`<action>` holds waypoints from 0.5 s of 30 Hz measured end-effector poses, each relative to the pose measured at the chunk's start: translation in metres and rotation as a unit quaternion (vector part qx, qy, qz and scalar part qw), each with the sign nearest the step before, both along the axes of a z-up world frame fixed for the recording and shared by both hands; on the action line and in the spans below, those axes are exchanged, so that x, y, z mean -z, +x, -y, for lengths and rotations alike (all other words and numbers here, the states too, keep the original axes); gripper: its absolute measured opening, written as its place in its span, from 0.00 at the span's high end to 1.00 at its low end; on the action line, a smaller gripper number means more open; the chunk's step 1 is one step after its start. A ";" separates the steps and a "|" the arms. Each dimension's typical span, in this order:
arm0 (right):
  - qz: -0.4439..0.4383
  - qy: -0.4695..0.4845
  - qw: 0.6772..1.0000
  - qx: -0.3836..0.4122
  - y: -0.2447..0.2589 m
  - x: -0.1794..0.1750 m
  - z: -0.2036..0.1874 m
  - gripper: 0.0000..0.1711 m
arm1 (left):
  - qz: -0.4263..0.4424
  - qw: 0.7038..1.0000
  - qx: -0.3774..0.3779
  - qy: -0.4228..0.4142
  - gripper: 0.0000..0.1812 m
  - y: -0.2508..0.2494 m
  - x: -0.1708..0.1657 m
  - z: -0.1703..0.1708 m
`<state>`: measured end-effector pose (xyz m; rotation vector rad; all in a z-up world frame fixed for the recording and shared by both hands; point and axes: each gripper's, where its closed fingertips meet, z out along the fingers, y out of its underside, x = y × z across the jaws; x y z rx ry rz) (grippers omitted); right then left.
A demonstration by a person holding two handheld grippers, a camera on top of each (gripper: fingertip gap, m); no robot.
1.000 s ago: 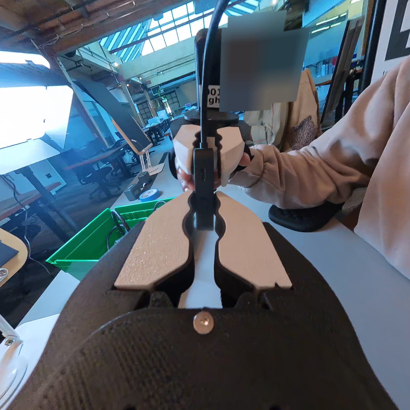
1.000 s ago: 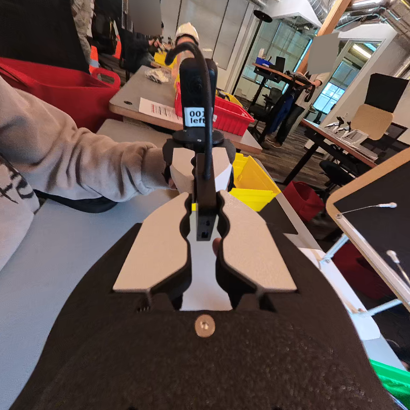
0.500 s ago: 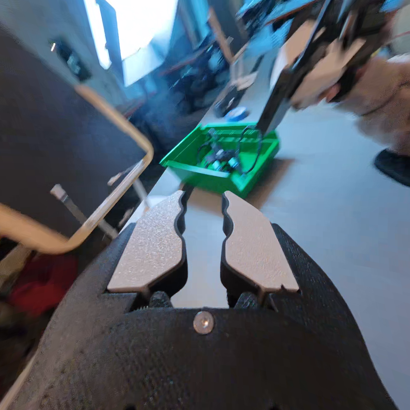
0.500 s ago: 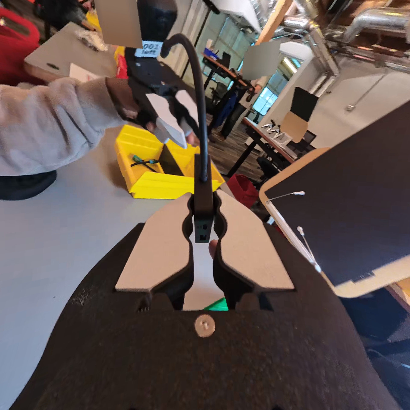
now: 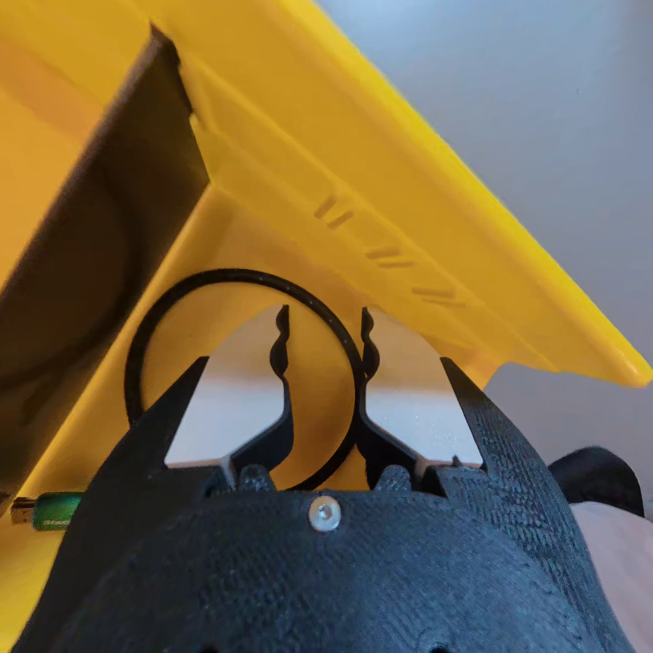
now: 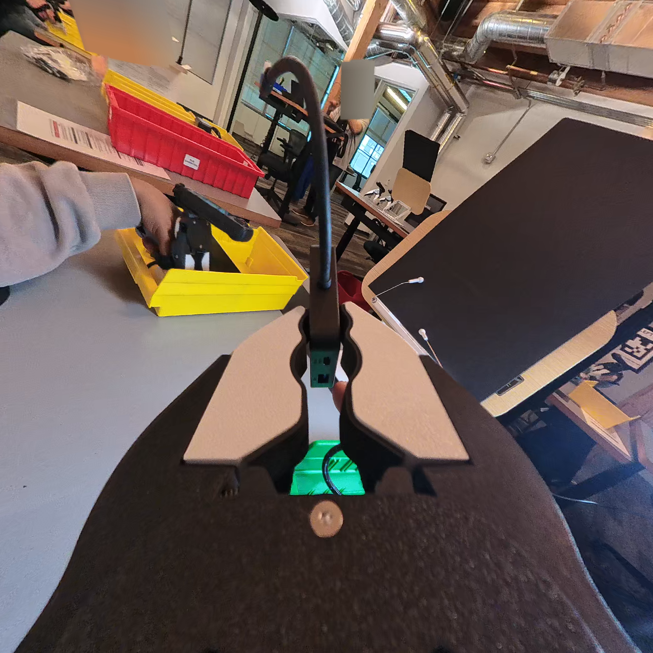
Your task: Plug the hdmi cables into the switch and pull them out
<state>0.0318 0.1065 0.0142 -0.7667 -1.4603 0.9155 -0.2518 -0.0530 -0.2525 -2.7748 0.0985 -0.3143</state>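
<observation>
You get soft daylight from the far windows (image 6: 367, 148), no harsh shadows; wide-angle bending at the edges; the yellow bin (image 5: 318, 176) fills your left view, close and slightly soft

On my grey table (image 6: 88, 371) a yellow bin (image 6: 219, 293) sits at the far left, a black divider (image 5: 92, 254) standing across it. Beyond, on another table, lie a red bin (image 6: 176, 148) and a printed sheet (image 6: 81, 137). At my right leans a black wood-edged panel (image 6: 523, 268). A green bin (image 6: 325, 473) lies nearest me.
</observation>
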 end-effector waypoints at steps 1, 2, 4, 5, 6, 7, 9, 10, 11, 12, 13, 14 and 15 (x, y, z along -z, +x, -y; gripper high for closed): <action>-0.001 -0.001 1.000 0.002 0.000 0.000 -0.001 0.92 | -0.012 1.000 -0.007 -0.008 0.78 -0.001 0.001 -0.002; -0.003 -0.004 1.000 0.004 0.000 0.000 -0.002 0.91 | -0.029 0.999 -0.008 -0.017 0.80 -0.002 0.002 -0.002; -0.005 -0.008 1.000 0.007 -0.001 0.000 -0.004 0.91 | -0.067 0.997 -0.004 -0.035 0.87 -0.006 0.004 -0.001; -0.004 -0.007 1.000 0.010 -0.002 0.001 -0.005 0.91 | -0.073 0.996 0.000 -0.043 0.91 -0.006 0.005 0.000; -0.003 -0.005 1.000 0.014 -0.002 0.001 -0.006 0.91 | -0.078 0.996 0.002 -0.046 0.91 -0.006 0.005 0.000; -0.002 -0.002 1.000 0.017 -0.002 0.002 -0.006 0.91 | -0.083 0.995 0.005 -0.049 0.91 -0.007 0.005 0.000; -0.004 0.004 1.000 0.023 -0.002 0.000 -0.007 0.91 | -0.104 0.993 0.025 -0.049 0.92 -0.011 0.005 0.001; -0.006 0.006 1.000 0.024 -0.001 -0.001 -0.007 0.91 | -0.103 0.993 0.034 -0.048 0.92 -0.010 0.003 0.002; -0.008 0.007 1.000 0.025 0.000 -0.002 -0.007 0.92 | -0.102 0.993 0.039 -0.044 0.92 -0.009 -0.003 0.004; -0.011 0.007 1.000 0.026 0.002 -0.004 -0.008 0.92 | -0.104 0.993 0.041 -0.034 0.92 -0.008 -0.012 0.006; -0.014 0.005 1.000 0.026 0.003 -0.005 -0.009 0.92 | -0.110 0.993 0.041 -0.019 0.92 -0.008 -0.025 0.008; -0.017 0.001 1.000 0.024 0.004 -0.006 -0.009 0.91 | -0.125 0.991 0.038 -0.001 0.93 -0.010 -0.040 0.011; -0.020 -0.003 1.000 0.023 0.005 -0.007 -0.010 0.91 | -0.147 0.988 0.030 0.020 0.94 -0.014 -0.057 0.014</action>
